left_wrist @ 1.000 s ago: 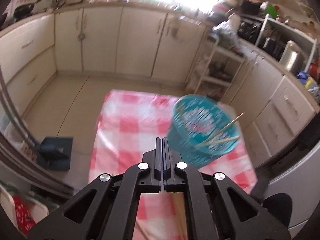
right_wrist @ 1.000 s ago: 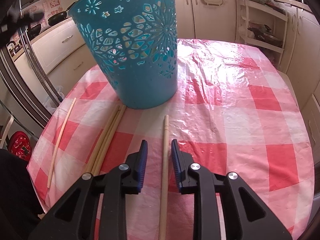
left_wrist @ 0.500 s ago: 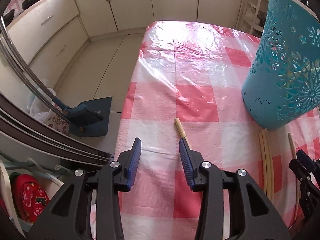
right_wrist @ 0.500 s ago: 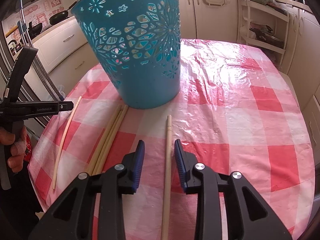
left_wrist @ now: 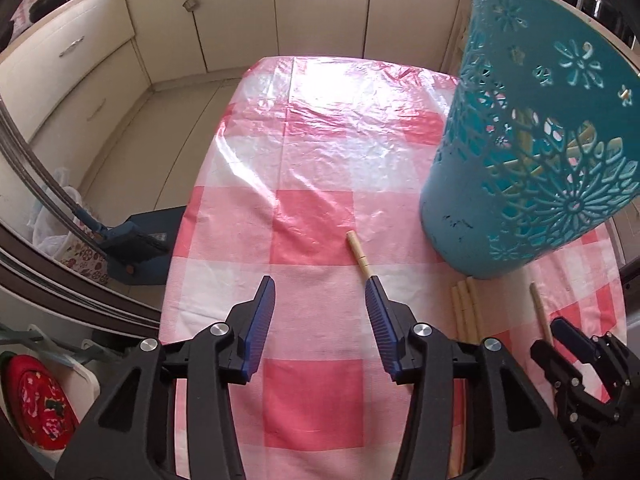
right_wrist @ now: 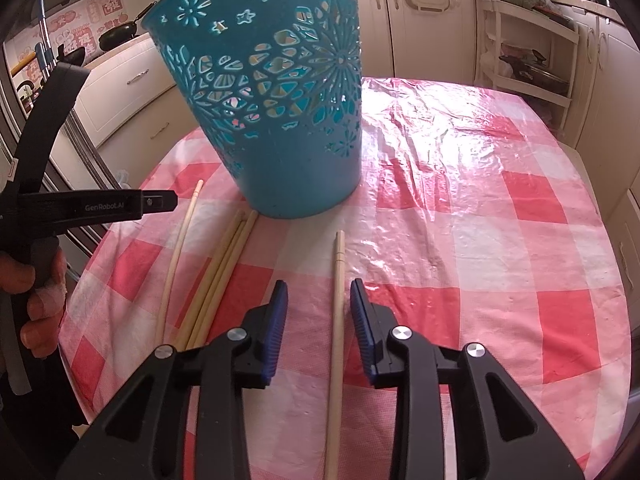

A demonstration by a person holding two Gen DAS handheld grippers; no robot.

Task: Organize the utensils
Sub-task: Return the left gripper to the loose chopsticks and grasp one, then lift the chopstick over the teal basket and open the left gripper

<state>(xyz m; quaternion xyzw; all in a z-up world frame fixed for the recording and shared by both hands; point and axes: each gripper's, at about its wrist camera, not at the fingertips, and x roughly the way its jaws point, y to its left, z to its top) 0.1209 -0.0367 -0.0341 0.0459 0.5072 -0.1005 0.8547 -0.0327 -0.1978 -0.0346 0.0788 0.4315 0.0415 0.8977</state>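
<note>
Setting: a kitchen table under a red-and-white checked tablecloth (right_wrist: 520, 208) with a clear plastic film over it, cream cabinets behind.
Landmark: a teal plastic basket (right_wrist: 280, 120) with flower cut-outs stands upright on the cloth; pale sticks show through its holes in the left wrist view (left_wrist: 532, 168).
Right gripper (right_wrist: 318, 300): jaws easing apart, blue ribbed pads on either side of a single wooden chopstick (right_wrist: 338, 300) without pressing on it; the stick lies flat on the cloth, its far end just short of the basket's base.
Left gripper (left_wrist: 320, 300): jaws widening, released, only bare cloth between the pads; its right pad sits over another chopstick (left_wrist: 359, 254) that lies to the left of the basket, whether touching cannot be told.
Other utensils: a bundle of three chopsticks (right_wrist: 224, 264) lies side by side, far ends just beside the basket's base, between the two single sticks.
Writing: the side of the left gripper, seen from the right wrist camera, reads "GenRobot.AI" (right_wrist: 104, 207).
Person: a hand (right_wrist: 40, 300) grips the left tool's handle, left of the basket.
Wall: pink stickers with red characters (right_wrist: 92, 20) hang beyond the basket, too small to read.
</note>
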